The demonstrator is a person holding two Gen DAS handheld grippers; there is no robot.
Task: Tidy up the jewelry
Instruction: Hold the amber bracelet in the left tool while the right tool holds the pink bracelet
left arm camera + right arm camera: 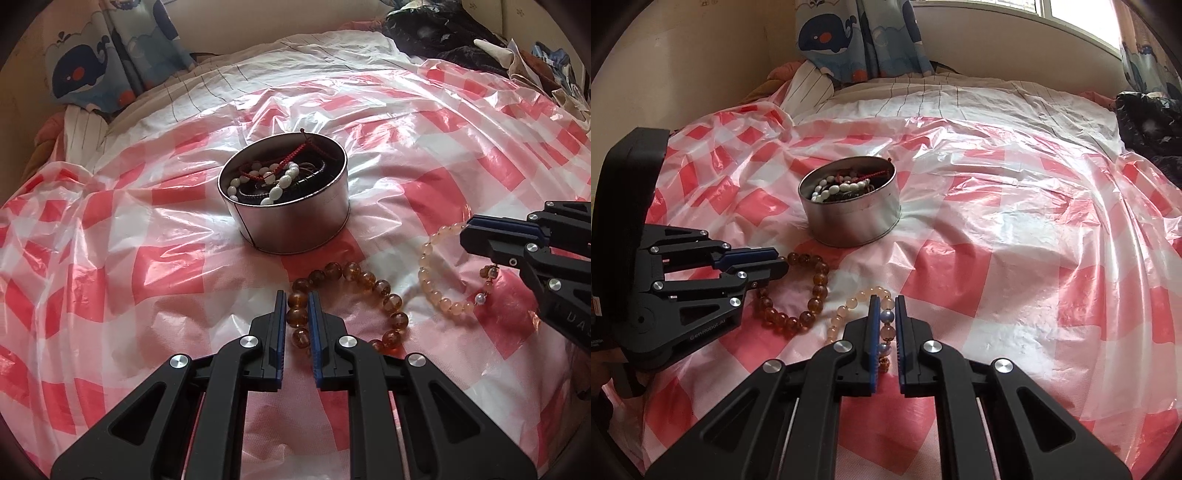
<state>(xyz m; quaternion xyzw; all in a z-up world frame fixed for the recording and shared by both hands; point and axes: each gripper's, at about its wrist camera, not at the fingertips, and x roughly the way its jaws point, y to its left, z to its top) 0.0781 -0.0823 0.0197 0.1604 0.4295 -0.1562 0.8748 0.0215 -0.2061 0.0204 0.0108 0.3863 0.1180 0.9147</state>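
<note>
A round silver tin [295, 229] [855, 225] holds white bead strings, dark beads and a red cord. An amber bead bracelet [373, 284] [820, 284] lies on the checked plastic sheet in front of it. My left gripper [297, 306] [781, 260] is shut on the amber bracelet's left side. A pale peach bead bracelet [430, 291] [846, 308] lies to the right. My right gripper [886, 308] [476, 240] is shut on the peach bracelet's charm end. Both bracelets still rest on the sheet.
A red-and-white checked plastic sheet [147, 266] [1015, 258] covers the bed. A whale-print curtain [96, 70] [849, 40] hangs at the back. Dark clothes [454, 33] [1148, 125] are piled at the far right.
</note>
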